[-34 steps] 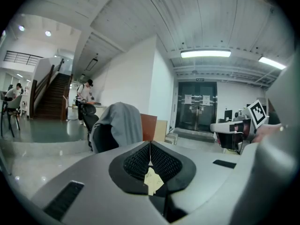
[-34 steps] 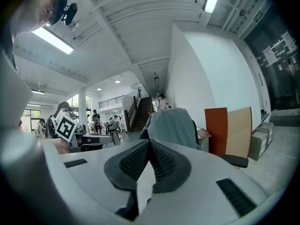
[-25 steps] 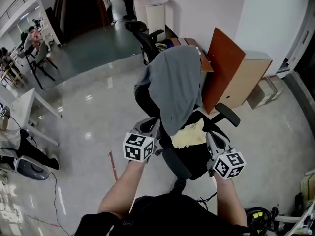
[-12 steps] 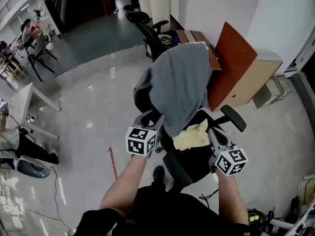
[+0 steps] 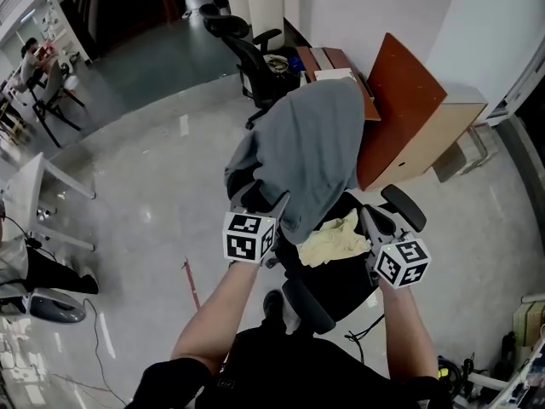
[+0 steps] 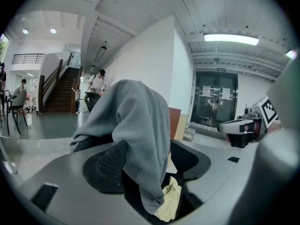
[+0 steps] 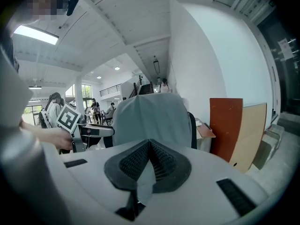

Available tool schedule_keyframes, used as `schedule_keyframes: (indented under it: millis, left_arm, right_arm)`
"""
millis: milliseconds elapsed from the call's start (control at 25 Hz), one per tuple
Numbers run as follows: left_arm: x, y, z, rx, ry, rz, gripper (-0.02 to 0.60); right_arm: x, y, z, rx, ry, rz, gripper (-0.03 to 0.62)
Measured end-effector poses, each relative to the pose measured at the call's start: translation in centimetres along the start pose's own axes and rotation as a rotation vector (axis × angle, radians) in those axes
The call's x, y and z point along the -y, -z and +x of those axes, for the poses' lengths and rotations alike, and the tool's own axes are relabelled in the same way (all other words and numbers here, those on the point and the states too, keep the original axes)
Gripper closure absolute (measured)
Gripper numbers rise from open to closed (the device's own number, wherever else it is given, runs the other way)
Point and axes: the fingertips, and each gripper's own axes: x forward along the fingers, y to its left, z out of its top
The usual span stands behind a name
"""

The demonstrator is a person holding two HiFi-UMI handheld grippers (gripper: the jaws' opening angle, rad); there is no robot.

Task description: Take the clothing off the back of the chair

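Both hand-held grippers have closed in on the one chair [image 5: 403, 206] since a second ago. The left hand-held gripper [image 5: 266, 204] has just been opening its jaws. They now stand wide, with a fold of the one gray garment [image 5: 306, 156] hanging between them, unpinched. My right hand-held gripper [image 5: 370, 220] is closed, gripping nothing I can make out. That garment drapes the chair's back, and one yellow cloth [image 5: 336, 241] lies on the seat. Open floor [image 5: 145, 186] lies to the left, while one red-brown board [image 5: 400, 109] crowds the right. The backrest is mostly hidden under the cloth.
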Motion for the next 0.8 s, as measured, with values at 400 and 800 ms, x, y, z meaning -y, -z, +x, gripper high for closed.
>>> schedule_keyframes:
  millis: [400, 800]
  left_arm:
    - [-2.1, -0.7, 3.0, -0.018, -0.11, 0.013, 0.3]
    - [-3.7, -0.5, 3.6, -0.054, -0.129, 0.101, 0.42]
  right_arm:
    - [-0.2, 0.9, 2.2, -0.023, -0.033, 0.024, 0.579]
    - [0.7, 0.6, 4.5, -0.073, -0.043, -0.062, 0.579]
